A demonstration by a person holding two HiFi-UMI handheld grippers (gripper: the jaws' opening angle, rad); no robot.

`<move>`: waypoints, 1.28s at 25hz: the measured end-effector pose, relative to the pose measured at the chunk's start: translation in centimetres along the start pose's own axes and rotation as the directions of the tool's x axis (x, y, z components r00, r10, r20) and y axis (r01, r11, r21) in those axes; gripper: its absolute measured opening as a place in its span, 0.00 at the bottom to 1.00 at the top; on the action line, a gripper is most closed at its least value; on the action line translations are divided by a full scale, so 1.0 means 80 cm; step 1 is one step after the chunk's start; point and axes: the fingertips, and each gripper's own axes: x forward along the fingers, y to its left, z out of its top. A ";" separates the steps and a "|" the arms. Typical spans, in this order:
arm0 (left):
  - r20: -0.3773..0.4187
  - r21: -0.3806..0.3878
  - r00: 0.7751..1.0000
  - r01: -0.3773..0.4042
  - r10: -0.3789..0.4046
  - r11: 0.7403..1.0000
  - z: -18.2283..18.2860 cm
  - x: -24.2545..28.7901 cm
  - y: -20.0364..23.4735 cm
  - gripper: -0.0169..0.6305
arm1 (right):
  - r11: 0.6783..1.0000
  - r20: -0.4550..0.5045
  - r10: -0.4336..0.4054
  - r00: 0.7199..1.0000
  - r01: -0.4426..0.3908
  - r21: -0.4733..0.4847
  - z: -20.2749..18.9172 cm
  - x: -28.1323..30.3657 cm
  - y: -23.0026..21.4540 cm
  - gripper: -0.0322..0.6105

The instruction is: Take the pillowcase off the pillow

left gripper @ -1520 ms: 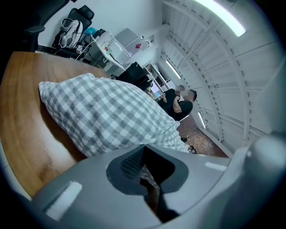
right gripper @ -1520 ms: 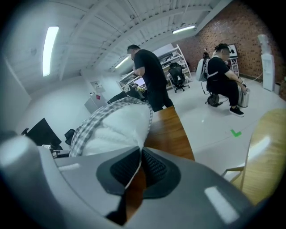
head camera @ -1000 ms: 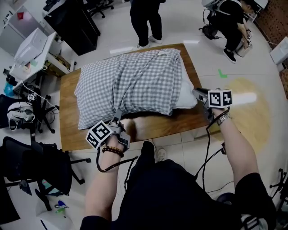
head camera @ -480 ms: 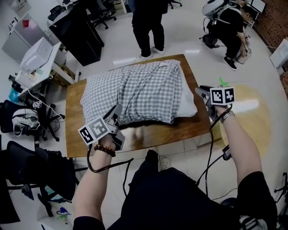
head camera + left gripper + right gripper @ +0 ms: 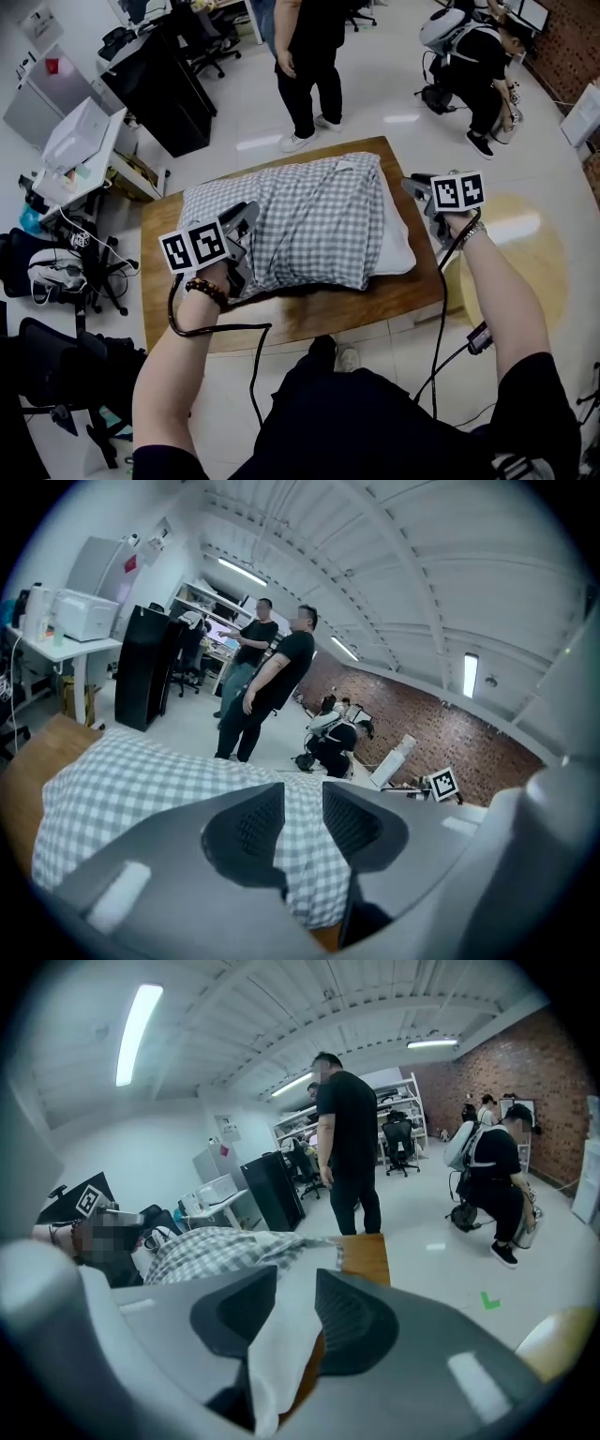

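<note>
**Head view, with both gripper views.** The pillow point(image 5: 398, 248) lay on the wooden surface point(image 5: 319, 314). Most of it sat inside the grey-checked pillowcase point(image 5: 309, 216), and only the pillow's white right end was bare. The left gripper point(image 5: 246, 216) was at the pillow's near left corner. Its jaws had just been opening slightly, yet they pinched a fold of the checked cloth, which filled the narrow gap between them. The right gripper point(image 5: 415, 185) was at the pillow's bare right end. Its jaws pinched a flap of white pillow cloth that hung down between them. Beyond the pillow's far side a person point(image 5: 305, 56) stood on the floor. A second person point(image 5: 480, 56) crouched beyond the pillow's far right corner.
</note>
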 end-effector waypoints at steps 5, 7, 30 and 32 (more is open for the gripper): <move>-0.096 0.106 0.995 0.038 -0.028 0.994 0.055 0.050 -0.004 0.25 | 1.000 -0.032 0.005 0.999 -0.005 0.010 0.035 0.034 -0.009 0.29; -0.137 0.135 0.989 0.068 -0.050 0.989 0.081 0.075 -0.009 0.26 | 1.000 -0.046 0.005 0.999 -0.004 0.015 0.051 0.048 -0.013 0.29; -0.640 0.264 0.754 0.398 -0.149 0.878 0.086 0.339 0.084 0.40 | 0.957 -0.246 0.197 0.949 -0.132 0.259 0.045 0.226 -0.075 0.38; -0.666 0.243 0.729 0.415 -0.160 0.877 0.075 0.354 0.096 0.40 | 0.947 -0.249 0.224 0.942 -0.150 0.284 0.043 0.236 -0.075 0.39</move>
